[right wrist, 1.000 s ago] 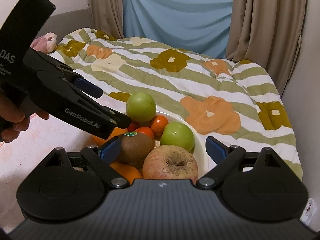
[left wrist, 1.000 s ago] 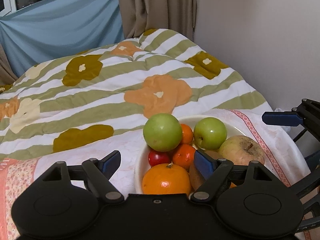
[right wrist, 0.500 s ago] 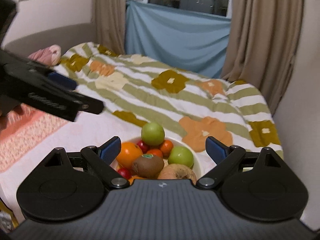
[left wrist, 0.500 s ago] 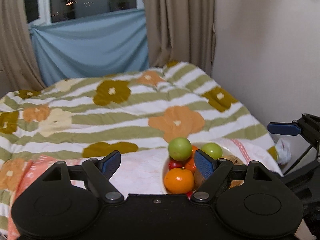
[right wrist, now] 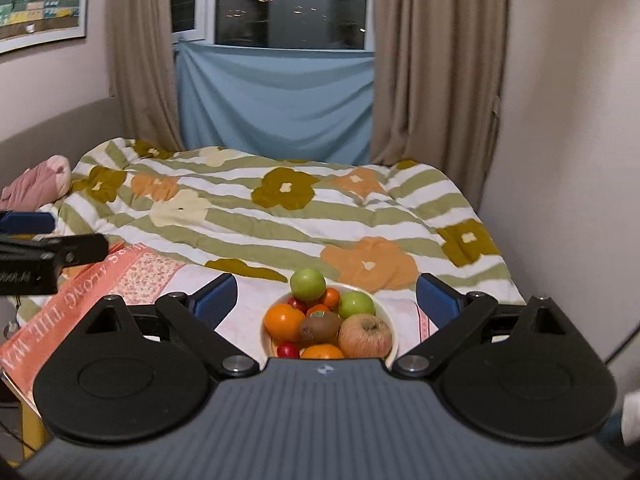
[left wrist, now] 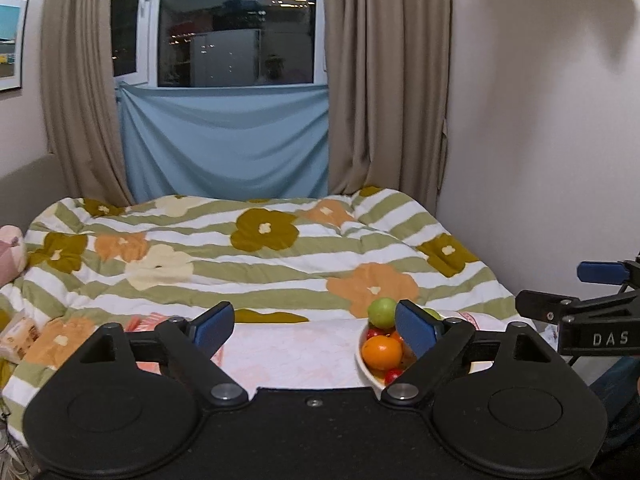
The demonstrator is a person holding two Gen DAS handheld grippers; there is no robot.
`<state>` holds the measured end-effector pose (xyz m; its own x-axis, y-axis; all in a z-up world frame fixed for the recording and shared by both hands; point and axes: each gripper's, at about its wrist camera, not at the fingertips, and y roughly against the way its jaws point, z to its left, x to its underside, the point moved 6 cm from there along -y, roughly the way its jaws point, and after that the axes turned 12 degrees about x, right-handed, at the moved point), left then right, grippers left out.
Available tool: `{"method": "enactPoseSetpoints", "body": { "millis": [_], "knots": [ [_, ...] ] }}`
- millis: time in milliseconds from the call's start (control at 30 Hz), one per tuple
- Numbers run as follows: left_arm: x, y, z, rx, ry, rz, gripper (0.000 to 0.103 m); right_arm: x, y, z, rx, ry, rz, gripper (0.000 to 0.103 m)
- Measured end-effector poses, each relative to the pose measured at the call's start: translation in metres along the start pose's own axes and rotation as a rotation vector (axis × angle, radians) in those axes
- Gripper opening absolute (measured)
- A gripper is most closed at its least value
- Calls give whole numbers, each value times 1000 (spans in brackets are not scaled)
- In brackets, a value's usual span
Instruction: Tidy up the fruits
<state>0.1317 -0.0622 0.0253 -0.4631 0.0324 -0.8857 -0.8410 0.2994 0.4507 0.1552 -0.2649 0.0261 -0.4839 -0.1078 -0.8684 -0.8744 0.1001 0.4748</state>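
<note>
We find the fruit bowl [right wrist: 390,330] at twelve o'clock from our right gripper [right wrist: 326,294] (nearer hand), jaws apart, empty.

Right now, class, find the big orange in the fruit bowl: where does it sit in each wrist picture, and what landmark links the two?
Left wrist view: the big orange sits low and right of centre, beside the right blue fingertip.
Right wrist view: the big orange sits low, left of centre, at the bowl's left side.
Shared landmark: the green apple at the bowl's far edge.
</note>
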Motion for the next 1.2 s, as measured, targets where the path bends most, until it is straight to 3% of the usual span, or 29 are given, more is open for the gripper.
{"method": "enactPoseSetpoints", "body": {
  "millis": [167, 433, 1200],
  "knots": [
    [13, 22, 3, -16, 36, 2, 102, 13, 25, 8, 33, -34, 51, 103],
    [39, 35, 8, -37, 32, 48, 103, 41, 37, 10, 106, -62, 125, 103],
    [48, 43, 9, -29, 18, 68, 103, 47, 48, 14, 103, -69, 125, 103]
  ]
}}
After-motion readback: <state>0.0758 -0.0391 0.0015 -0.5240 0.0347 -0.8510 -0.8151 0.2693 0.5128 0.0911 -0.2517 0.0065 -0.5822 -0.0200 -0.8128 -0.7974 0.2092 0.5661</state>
